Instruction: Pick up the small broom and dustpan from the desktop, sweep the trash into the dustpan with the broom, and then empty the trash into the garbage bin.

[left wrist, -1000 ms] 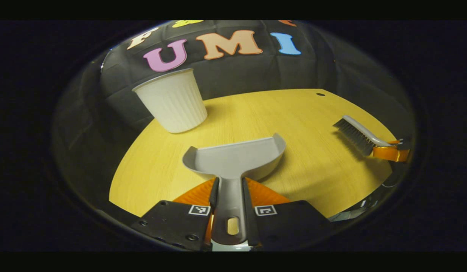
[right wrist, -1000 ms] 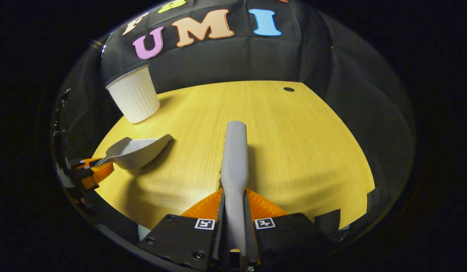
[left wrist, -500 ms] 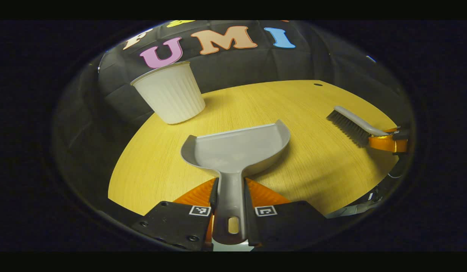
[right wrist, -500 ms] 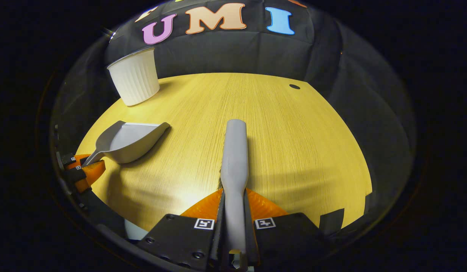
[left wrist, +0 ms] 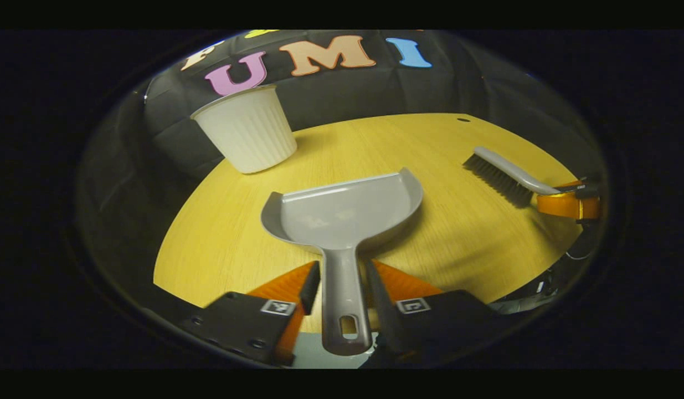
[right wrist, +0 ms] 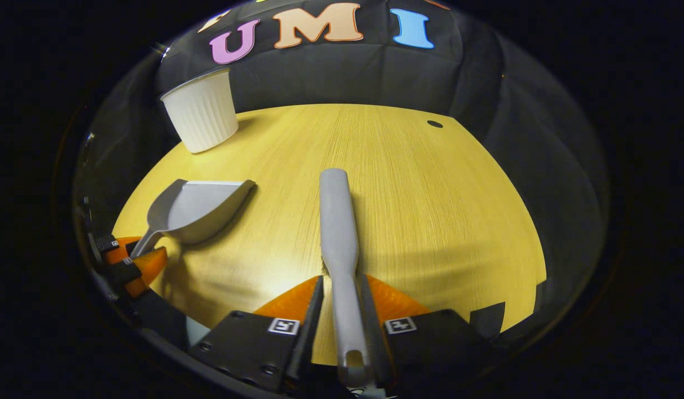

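I see the dustpan [left wrist: 344, 208] on the desktop [left wrist: 375, 144], bin [left wrist: 247, 133] behind-left, broom [left wrist: 505, 174] right

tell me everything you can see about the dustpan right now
The dustpan is a small grey scoop that looks like smooth plastic, with a wide shallow tray, raised side walls and a slim handle ending in a hanging slot. Its tray looks empty. It lies on the yellow wooden desktop, open lip pointing toward the white ribbed bin. Its handle runs between the left gripper fingers, which stand apart from it with gaps either side.
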A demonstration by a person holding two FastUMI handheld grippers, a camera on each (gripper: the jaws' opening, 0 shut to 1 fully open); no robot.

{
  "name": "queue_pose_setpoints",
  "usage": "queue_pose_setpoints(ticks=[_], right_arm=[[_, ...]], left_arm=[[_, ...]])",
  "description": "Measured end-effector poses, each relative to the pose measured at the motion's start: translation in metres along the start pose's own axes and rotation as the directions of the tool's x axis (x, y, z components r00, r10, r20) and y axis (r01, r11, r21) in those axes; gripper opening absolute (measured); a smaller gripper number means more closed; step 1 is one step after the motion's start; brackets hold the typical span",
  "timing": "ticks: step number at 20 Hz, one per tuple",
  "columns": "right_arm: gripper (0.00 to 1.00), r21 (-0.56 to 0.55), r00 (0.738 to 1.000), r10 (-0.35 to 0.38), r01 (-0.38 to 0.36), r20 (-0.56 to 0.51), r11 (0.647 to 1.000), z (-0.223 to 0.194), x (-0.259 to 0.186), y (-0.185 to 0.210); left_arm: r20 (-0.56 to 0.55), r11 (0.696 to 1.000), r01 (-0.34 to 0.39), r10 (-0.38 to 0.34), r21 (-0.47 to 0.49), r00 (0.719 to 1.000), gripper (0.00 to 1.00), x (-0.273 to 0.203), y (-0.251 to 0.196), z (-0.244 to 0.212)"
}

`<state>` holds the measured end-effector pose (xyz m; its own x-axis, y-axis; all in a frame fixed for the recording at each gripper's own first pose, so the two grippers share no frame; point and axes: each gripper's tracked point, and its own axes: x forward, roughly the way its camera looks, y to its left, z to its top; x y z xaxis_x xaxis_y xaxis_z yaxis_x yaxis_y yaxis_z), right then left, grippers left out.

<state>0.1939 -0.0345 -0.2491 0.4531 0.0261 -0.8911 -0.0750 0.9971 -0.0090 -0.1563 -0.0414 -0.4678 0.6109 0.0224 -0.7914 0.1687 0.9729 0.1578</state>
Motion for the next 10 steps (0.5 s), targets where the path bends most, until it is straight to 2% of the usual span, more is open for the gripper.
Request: queue_pose_setpoints(ticks=[1,3,4,5,6,7,8,9,10], right_arm=[[0.60,-0.002,1.000,0.001,-0.001,0.018,1.000,0.007,-0.007,-0.001],[0.64,-0.005,0.999,0.009,-0.009,0.043,1.000,0.018,-0.022,-0.001],[0.70,-0.005,0.998,0.017,-0.016,0.067,1.000,0.022,-0.023,0.002],[0.92,0.000,0.994,0.017,-0.017,0.106,1.000,0.031,-0.029,0.003],[0.95,0.007,0.985,0.027,-0.029,0.170,1.000,0.052,-0.040,0.005],[0.95,0.017,0.968,0.034,-0.040,0.249,0.999,0.073,-0.053,0.007],[0.95,0.032,0.938,0.045,-0.060,0.345,0.998,0.100,-0.070,0.010],[0.95,0.046,0.896,0.052,-0.081,0.442,0.996,0.127,-0.085,0.015],[0.95,0.057,0.839,0.053,-0.100,0.542,0.993,0.156,-0.104,0.022]], left_arm=[[0.021,1.000,0.001,-0.001,0.005,1.000,0.73,-0.004,0.000,0.005],[0.067,0.999,-0.034,0.034,0.001,0.997,0.95,-0.012,0.009,0.017],[0.125,0.999,-0.049,0.050,-0.016,0.991,0.97,-0.018,0.014,0.032],[0.191,0.997,-0.066,0.072,-0.033,0.979,0.95,-0.028,0.021,0.052],[0.273,0.995,-0.087,0.097,-0.050,0.957,0.95,-0.041,0.029,0.079],[0.354,0.992,-0.104,0.121,-0.066,0.928,0.95,-0.055,0.039,0.106],[0.426,0.990,-0.113,0.138,-0.083,0.894,0.94,-0.070,0.047,0.134],[0.490,0.989,-0.114,0.147,-0.096,0.859,0.94,-0.084,0.051,0.157],[0.540,0.988,-0.108,0.151,-0.111,0.828,0.93,-0.095,0.056,0.180]])
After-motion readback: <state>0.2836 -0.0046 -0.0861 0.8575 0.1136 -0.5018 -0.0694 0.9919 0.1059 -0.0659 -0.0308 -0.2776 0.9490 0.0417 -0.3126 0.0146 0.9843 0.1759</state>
